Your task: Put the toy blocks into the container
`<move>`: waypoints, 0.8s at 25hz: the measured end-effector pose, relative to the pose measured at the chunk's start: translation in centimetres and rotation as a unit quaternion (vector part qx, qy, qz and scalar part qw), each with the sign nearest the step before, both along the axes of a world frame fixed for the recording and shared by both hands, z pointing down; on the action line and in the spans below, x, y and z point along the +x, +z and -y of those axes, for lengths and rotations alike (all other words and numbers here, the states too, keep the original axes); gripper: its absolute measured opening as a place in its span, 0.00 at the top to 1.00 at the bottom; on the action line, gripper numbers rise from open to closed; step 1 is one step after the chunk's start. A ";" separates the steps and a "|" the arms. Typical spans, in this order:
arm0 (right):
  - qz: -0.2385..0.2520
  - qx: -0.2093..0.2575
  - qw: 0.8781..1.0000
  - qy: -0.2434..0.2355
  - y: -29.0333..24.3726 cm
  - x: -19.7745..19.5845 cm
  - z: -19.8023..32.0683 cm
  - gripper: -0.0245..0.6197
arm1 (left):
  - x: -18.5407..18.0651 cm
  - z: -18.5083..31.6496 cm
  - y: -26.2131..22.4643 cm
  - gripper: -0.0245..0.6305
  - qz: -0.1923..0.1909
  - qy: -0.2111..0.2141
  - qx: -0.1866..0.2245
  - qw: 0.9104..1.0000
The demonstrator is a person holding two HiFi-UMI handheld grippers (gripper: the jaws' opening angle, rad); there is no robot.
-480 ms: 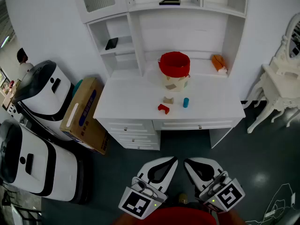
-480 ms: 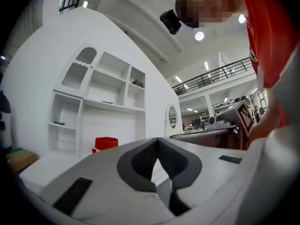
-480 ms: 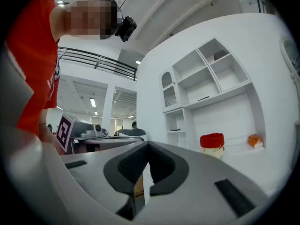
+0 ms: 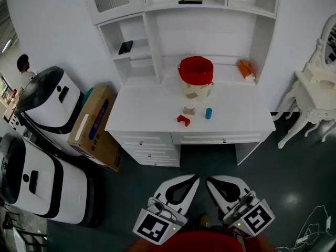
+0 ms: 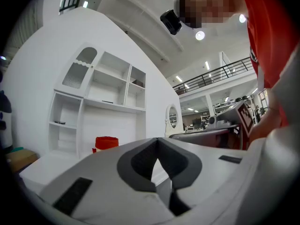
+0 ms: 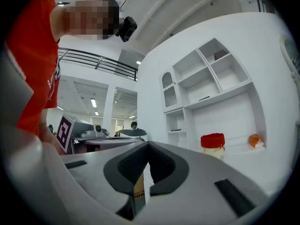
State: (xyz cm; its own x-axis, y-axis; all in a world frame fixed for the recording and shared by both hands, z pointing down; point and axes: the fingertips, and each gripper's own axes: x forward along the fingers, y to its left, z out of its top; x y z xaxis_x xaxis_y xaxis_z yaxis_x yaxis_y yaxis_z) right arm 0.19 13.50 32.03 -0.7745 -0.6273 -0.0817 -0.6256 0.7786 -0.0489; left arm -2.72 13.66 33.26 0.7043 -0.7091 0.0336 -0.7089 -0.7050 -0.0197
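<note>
left gripper (image 4: 192,179): fingers closed tip to tip, nothing between them; its own view shows only a thin gap behind the meeting tips. it touches nothing and sits low in the head view, over the dark floor in front of the white desk (image 4: 142,117).

right gripper (image 4: 210,181): fingers likewise together, nothing clamped, touching nothing. it lies just beside the left gripper, both pointing toward the desk and well apart from it.

task items: three toy blocks lie on the desk top near its front edge: a red block (image 4: 182,120), a tan block (image 4: 188,111) just behind it, and a blue cylinder block (image 4: 208,113) to the right of the pair. the container (image 4: 196,77), red-topped with a cream body, stands upright behind them toward the back of the desk. whether any block is inside it cannot be told.

other items: an orange object (image 4: 245,70) at the desk's back right; a cardboard box (image 4: 94,127) leaning on the floor at the desk's left.

against the earlier frame: both grippers, the blocks and the container are unchanged in place. only the person (image 4: 23,67) at the far left edge has shifted.
</note>
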 end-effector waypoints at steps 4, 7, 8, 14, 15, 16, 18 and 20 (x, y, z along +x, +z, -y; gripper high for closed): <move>0.004 0.001 1.000 0.004 0.1 0.2 0.3 0.95 | 0.0 0.3 0.2 0.95 -0.001 -0.003 -0.005 1.000; 0.016 -0.001 1.000 0.005 -0.1 0.7 0.6 0.95 | 0.3 0.6 0.2 0.95 0.000 -0.005 -0.005 1.000; 0.017 -0.001 1.000 0.005 -0.1 0.8 0.7 0.95 | 0.4 0.7 0.3 0.95 0.000 -0.006 -0.004 1.000; 0.011 0.005 1.000 -0.003 -0.6 2.1 1.7 0.95 | 1.0 1.9 0.0 0.95 -0.004 -0.026 0.001 1.000; 0.013 0.006 1.000 -0.005 -0.7 2.4 1.9 0.95 | 1.2 2.1 -0.1 0.95 -0.004 -0.030 0.003 1.000; 0.014 0.006 1.000 -0.007 -0.8 2.7 2.1 0.95 | 1.4 2.2 -0.2 0.95 -0.004 -0.035 0.004 0.999; 0.016 0.007 1.000 -0.013 -0.8 3.3 2.3 0.95 | 1.7 2.5 -0.2 0.95 -0.001 -0.044 0.006 0.999; 0.010 0.009 1.000 -0.020 -0.5 3.8 2.4 0.95 | 2.2 2.8 -0.3 0.95 0.002 -0.052 0.011 0.999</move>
